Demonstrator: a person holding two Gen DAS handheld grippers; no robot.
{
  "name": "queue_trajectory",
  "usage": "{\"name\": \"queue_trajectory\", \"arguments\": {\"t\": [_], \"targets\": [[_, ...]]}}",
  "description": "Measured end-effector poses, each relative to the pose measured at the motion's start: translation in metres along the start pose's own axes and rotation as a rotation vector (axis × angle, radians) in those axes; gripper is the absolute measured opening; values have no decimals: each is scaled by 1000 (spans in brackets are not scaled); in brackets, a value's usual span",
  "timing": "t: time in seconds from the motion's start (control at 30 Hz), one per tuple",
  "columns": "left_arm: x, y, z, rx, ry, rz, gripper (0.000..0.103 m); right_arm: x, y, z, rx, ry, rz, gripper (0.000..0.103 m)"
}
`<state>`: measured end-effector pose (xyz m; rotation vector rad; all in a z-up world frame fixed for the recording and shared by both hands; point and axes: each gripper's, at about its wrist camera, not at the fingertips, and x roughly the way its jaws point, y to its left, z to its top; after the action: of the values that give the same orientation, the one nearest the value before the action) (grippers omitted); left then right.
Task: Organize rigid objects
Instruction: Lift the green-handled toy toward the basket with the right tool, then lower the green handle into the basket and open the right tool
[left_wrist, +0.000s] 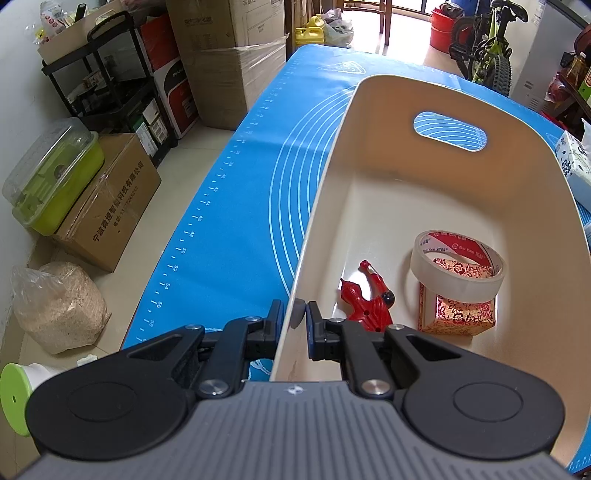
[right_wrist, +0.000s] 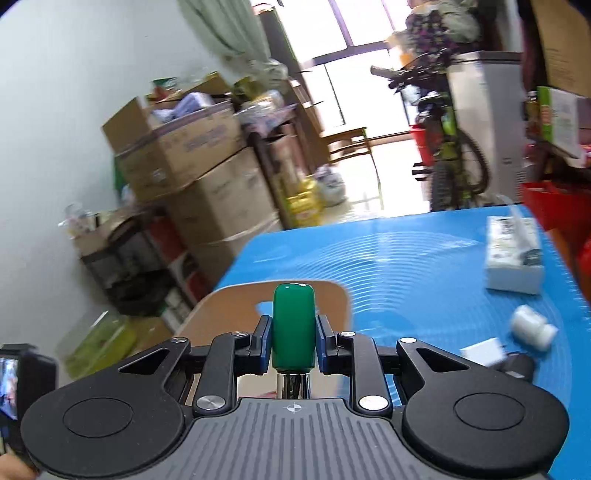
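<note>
gripping a green-handled tool (right_wrist: 293, 326), right claw (right_wrist: 293, 341) above the bin (right_wrist: 221, 314).

Home storeroom – boxes (left_wrist: 229, 70), bicycle (left_wrist: 487, 48)

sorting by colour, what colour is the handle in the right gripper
Green handle, glossy, seen best in the right wrist view.
</note>
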<state>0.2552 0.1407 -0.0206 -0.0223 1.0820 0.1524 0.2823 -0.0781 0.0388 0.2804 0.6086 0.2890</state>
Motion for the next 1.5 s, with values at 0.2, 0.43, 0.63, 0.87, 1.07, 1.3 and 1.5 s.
{"name": "queue_trajectory", "arguments": {"t": [0.2,0.43,0.63,0.87,1.07,1.3,1.5], "targets": [[0,0,0,4,-1,-6,14,24,28,-8,-41,90,51,33],[0,0,0,6,-2,-8,14,52,49,-31,-103,247,46,33],[0,-1,0,9,-3,-5,14,69,55,-50,-159,364,18,33],[0,-2,0,9,-3,-5,14,59,48,-51,-165,359,30,53],[-1,-2,0,9,-4,-5,14,36,33,-31,-105,277,45,60],[-1,-1,1,8,-4,-2,14,8,-8,-4,-29,166,-16,66],[-2,-1,1,6,-3,-1,14,4,-52,3,19,140,-134,70]]}}
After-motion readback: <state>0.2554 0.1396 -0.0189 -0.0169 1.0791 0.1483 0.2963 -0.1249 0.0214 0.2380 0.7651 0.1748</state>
